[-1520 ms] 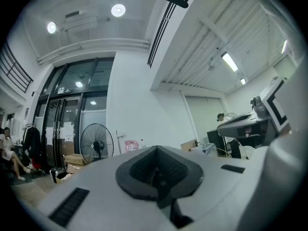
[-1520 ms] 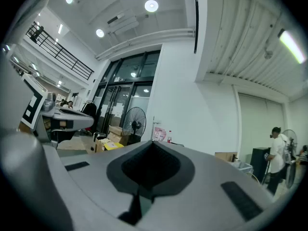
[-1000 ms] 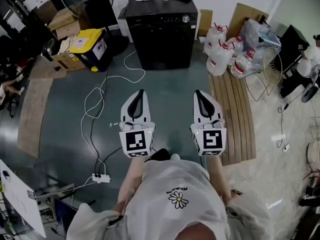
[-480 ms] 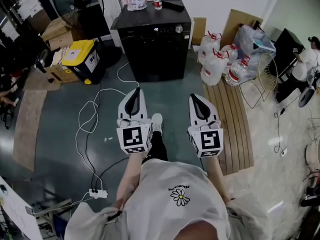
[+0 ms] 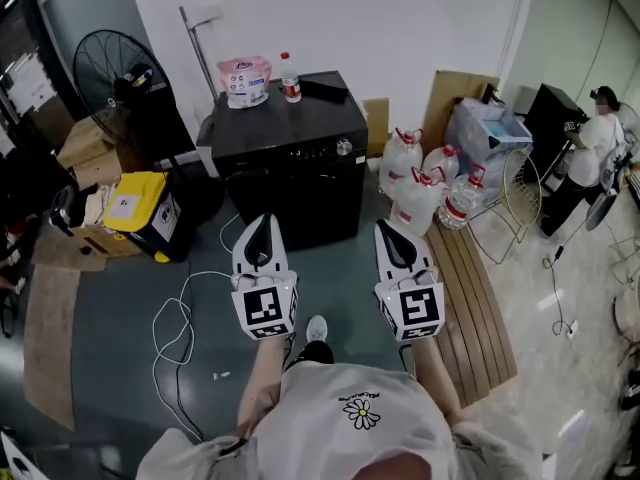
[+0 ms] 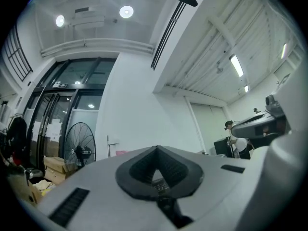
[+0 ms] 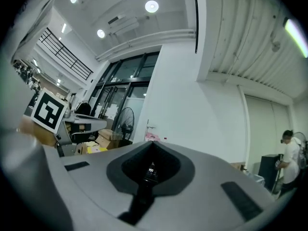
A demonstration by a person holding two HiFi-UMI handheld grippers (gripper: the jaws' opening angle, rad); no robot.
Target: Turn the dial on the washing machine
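While neither has anything to grip yet, both claws are clenched. The left claw (image 5: 262,220) and the right claw (image 5: 386,226) have their jaws pressed together at the tips, empty. They are held side by side in front of the person and pointed ahead, the way one carries tools on an approach. Through the small gap behind each pair of tips a sliver of the control panel shows, so both are aimed squarely at the washing machine (image 5: 290,183). That black machine stands against the white wall, well apart from the claws, with floor between. Its dial (image 5: 344,147), a small silvery knob, sits toward the right end of the front panel, nearer the right claw's line. I judge that claw the likelier one to turn it, and it would need to open first. A pink bag (image 5: 243,80) and a bottle (image 5: 290,76) rest on the lid, well away from the dial. Water jugs (image 5: 420,183) crowd the machine's right side.
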